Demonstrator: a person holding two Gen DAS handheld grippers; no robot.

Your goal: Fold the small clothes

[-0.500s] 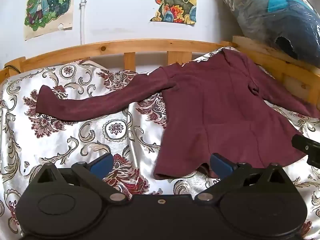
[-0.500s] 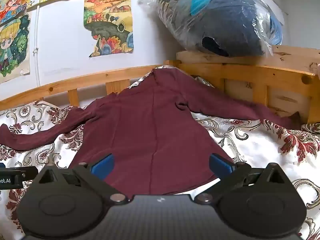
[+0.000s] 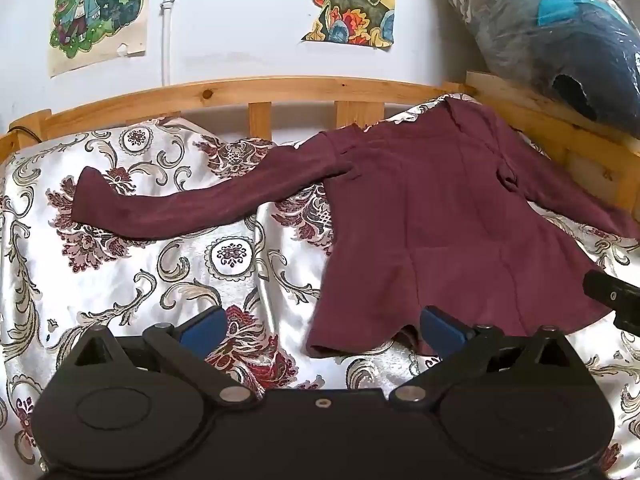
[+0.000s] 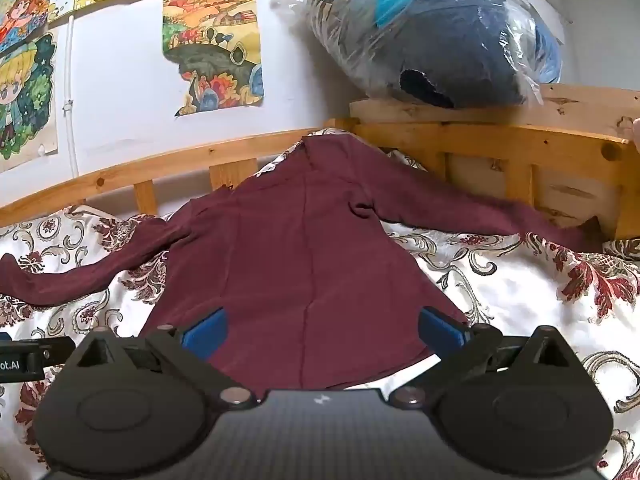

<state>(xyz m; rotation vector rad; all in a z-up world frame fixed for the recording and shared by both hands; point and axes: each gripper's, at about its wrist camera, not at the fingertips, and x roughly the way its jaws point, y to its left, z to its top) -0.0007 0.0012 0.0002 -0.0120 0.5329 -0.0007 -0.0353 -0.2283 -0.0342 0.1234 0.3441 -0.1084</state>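
Maroon long-sleeved top (image 4: 304, 264) lies spread, apparently unfolded, on patterned bedspread (image 3: 120, 280); left gripper (image 3: 320, 326) and right gripper (image 4: 320, 328) both spread, empty.

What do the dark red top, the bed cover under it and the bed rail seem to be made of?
The dark red top looks like soft matte knit fabric: it drapes limply and shows fine ribbing on the sleeve. The bed cover seems satin-like woven cloth: glossy highlights over its floral pattern. The bed rail is pale wood, probably pine, with visible knots and grain.
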